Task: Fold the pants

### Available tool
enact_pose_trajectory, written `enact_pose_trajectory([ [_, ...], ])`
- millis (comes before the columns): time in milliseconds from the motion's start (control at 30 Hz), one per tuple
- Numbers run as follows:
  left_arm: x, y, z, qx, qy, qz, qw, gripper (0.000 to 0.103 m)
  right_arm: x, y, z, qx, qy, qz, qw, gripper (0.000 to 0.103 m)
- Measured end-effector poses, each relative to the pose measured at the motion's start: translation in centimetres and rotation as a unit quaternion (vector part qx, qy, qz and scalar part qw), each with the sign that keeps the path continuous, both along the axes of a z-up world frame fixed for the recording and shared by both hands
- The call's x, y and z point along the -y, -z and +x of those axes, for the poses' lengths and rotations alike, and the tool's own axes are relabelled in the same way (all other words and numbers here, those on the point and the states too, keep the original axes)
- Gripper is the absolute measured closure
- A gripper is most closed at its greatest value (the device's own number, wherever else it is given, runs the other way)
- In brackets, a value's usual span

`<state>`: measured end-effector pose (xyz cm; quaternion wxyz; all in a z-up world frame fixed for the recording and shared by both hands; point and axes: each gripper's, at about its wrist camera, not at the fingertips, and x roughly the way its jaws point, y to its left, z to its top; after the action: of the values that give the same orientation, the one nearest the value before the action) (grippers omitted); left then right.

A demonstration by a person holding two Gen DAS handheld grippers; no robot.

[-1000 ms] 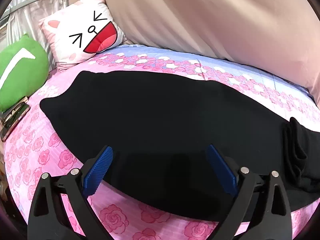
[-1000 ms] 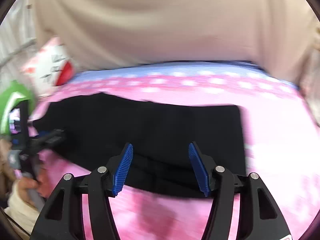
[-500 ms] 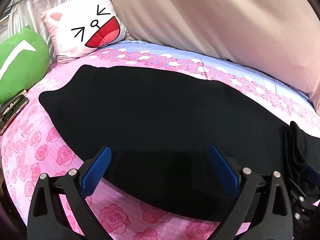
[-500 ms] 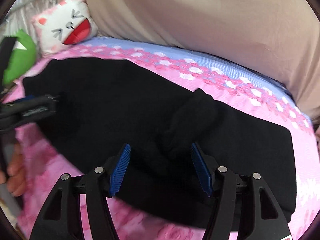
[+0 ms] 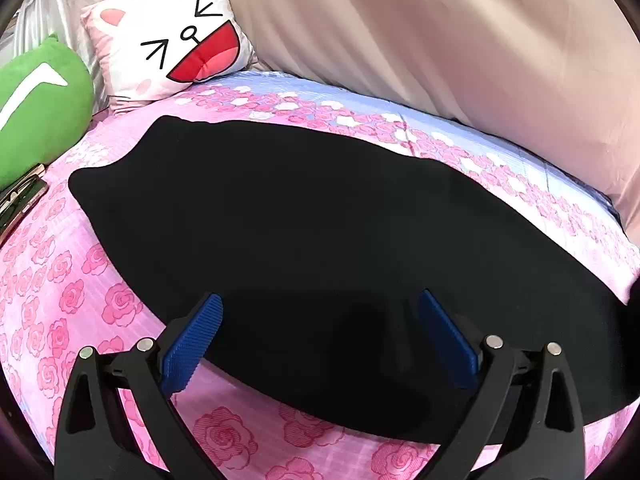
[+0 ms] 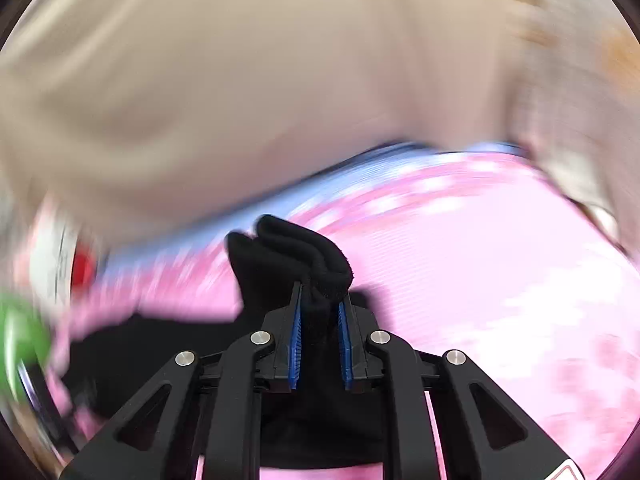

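A: Since half a second ago, your right gripper (image 6: 320,320) is clamping and lifting the black pants (image 5: 300,240) hem.

B: Fold's starting; your left gripper (image 5: 320,344) is hovering spread over them on the rose bedsheet (image 5: 60,300).

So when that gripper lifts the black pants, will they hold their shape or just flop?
Probably flop: the bunch in the right gripper shows the pants crumpling into soft folds. They likely drape and trail, since the rest lies limp on the bed. The thick bunch between the pads suggests little slipping.
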<state>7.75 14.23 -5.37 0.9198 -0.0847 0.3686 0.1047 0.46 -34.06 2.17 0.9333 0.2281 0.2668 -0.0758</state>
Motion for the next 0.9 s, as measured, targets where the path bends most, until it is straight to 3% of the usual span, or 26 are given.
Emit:
enact_pose_trajectory([
  [133, 0.7, -0.1, 0.0, 0.001, 0.006, 0.018, 0.9998, 0.007, 12.6, 1.3, -6.0, -0.004, 0.148, 0.048, 0.988, 0.09],
  [200, 0.9, -0.1, 0.1, -0.001, 0.005, 0.025, 0.9997, 0.007, 15.8, 4.0, -7.2, -0.026, 0.15, 0.095, 0.984, 0.09],
  [267, 1.1, 0.0, 0.2, -0.005, 0.004, 0.032, 0.9995, 0.007, 17.1, 7.7, -7.2, -0.062, 0.149, 0.122, 0.979, 0.09],
  [367, 1.3, 0.1, 0.3, -0.01, 0.0, 0.043, 0.999, 0.006, 16.3, 10.5, -6.7, -0.089, 0.147, 0.115, 0.978, 0.089],
  [500, 1.7, 0.1, 0.4, -0.013, 0.001, 0.058, 0.9983, 0.006, 15.7, 9.2, -6.9, -0.059, 0.144, 0.123, 0.98, 0.089],
  [600, 1.7, -0.1, 0.4, -0.011, 0.0, 0.061, 0.9981, 0.006, 11.6, 4.5, -5.3, -0.012, 0.078, 0.106, 0.991, 0.088],
  [700, 1.5, -0.2, 0.1, -0.004, -0.006, 0.057, 0.9984, 0.006, 2.6, -0.3, -1.7, 0.021, -0.042, 0.066, 0.997, 0.088],
  [800, 0.8, -0.3, -0.2, 0.004, -0.019, 0.043, 0.9989, 0.006, -8.5, -1.4, 2.8, 0.019, -0.186, 0.048, 0.981, 0.087],
  [900, -0.1, -0.4, -0.7, 0.013, -0.038, 0.025, 0.9989, 0.006, -19.4, 1.8, 6.7, -0.029, -0.299, 0.037, 0.953, 0.087],
])
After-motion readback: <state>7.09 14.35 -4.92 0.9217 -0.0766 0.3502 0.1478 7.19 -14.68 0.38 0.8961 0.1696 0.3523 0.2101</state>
